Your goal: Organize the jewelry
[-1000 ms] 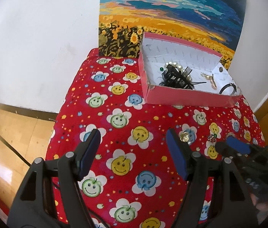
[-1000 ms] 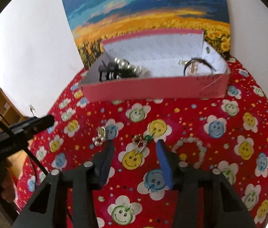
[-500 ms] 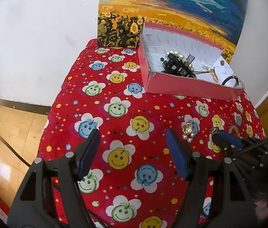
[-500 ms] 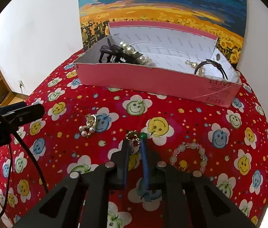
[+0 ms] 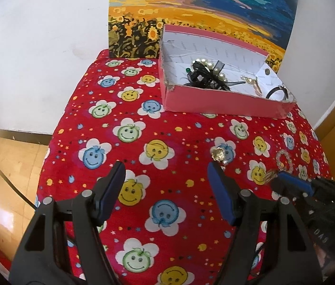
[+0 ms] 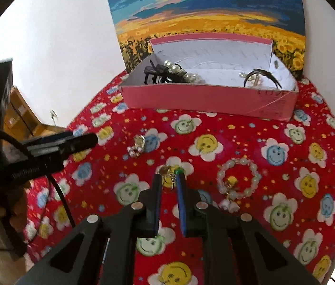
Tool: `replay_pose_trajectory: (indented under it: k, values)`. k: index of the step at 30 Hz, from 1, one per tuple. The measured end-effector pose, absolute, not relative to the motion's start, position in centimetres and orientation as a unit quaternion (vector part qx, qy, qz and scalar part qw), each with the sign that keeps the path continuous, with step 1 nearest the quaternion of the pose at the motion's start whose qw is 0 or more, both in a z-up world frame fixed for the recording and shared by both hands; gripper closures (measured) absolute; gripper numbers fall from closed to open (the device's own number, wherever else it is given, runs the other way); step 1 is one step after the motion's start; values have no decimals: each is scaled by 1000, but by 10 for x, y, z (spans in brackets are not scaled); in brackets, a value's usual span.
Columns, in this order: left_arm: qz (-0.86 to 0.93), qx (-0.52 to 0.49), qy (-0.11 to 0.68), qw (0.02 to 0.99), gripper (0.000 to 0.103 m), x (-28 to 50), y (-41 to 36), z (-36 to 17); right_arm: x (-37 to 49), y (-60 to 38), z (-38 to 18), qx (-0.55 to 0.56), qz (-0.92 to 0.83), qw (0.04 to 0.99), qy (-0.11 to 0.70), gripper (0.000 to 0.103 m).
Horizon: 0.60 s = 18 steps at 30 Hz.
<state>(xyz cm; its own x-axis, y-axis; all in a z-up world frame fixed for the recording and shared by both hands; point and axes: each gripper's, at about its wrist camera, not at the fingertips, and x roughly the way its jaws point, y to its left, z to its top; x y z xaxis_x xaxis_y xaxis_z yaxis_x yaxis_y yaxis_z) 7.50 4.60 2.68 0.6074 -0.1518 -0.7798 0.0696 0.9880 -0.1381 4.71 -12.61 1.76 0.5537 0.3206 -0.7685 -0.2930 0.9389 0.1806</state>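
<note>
So the right gripper (image 6: 168,178) has its blue pads pressed in tight on a little gold charm with a green bead (image 6: 170,175), pinching it just above the red smiley-flower tablecloth (image 6: 250,128). Just to the right of its tips sits a pale beaded bracelet (image 6: 238,178), flat on the cloth and not touching the gripper. Ahead and off to the left of it there's a gold-and-pearl earring (image 6: 137,146), lying on its own.

The left gripper (image 5: 167,185) is spread wide with nothing between the pads, hanging over the cloth. That same earring (image 5: 219,154) is just past its right fingertip.

Straight ahead of both, at the far edge of the table, is the pink box (image 6: 205,99), already holding a pearl strand tangled with a black hair clip (image 6: 165,72) on its left side and a black hair tie (image 6: 261,76) on the right. A sunflower painting (image 6: 205,19) leans behind it.
</note>
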Motion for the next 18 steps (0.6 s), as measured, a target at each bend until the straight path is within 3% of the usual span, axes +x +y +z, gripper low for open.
replay_pose_trajectory:
  k: [4, 18]
  values:
    - [-63, -44, 438, 896, 38, 72, 45, 28, 42, -130, 13, 22, 175, 877, 447, 76]
    - [-58, -52, 442, 894, 38, 69, 50, 27, 45, -123, 4, -37, 138, 885, 443, 76]
